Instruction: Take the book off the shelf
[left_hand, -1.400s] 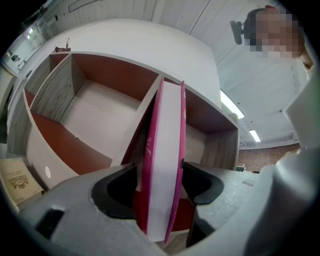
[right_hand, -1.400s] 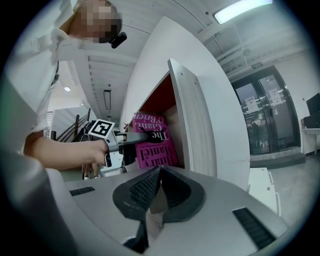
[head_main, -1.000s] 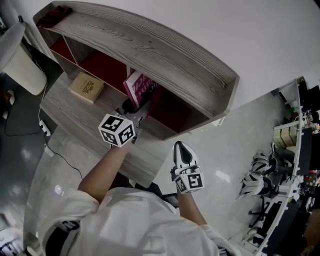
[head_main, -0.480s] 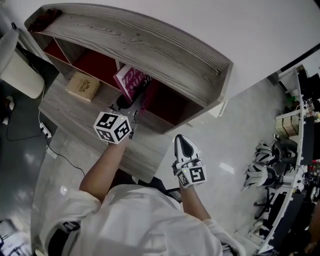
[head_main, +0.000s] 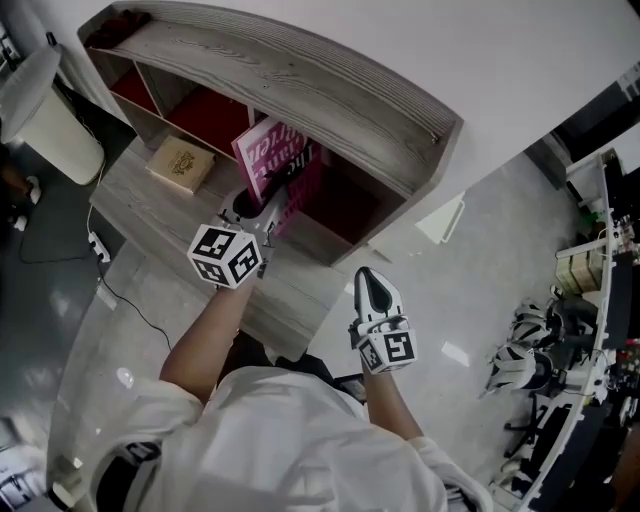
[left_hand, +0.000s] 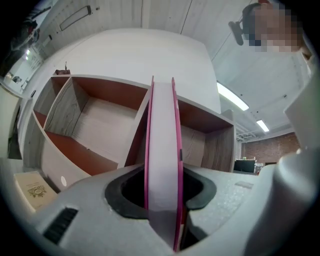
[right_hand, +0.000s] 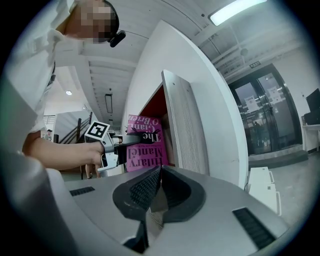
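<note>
A pink book (head_main: 268, 150) stands upright at the mouth of the middle compartment of the grey wooden shelf (head_main: 310, 85), its cover partly outside the red interior. My left gripper (head_main: 284, 186) is shut on the book's lower edge. Its jaws have just been closing, with the book between them. In the left gripper view the book (left_hand: 162, 150) fills the gap between the pads of the left gripper (left_hand: 162, 197). My right gripper (head_main: 368, 287) hangs shut and empty to the right, away from the shelf. From there it sees the book (right_hand: 145, 152) and the left gripper (right_hand: 131, 141).
A beige box (head_main: 181, 164) lies on the shelf's lower ledge (head_main: 160, 225), left of the book. A white seat (head_main: 45, 115) stands at the far left over a floor cable. Cluttered desks (head_main: 560, 340) line the right side.
The pink book has slid further out of the compartment with my left gripper on it, and more of its cover shows. The right gripper has stayed where it was.
</note>
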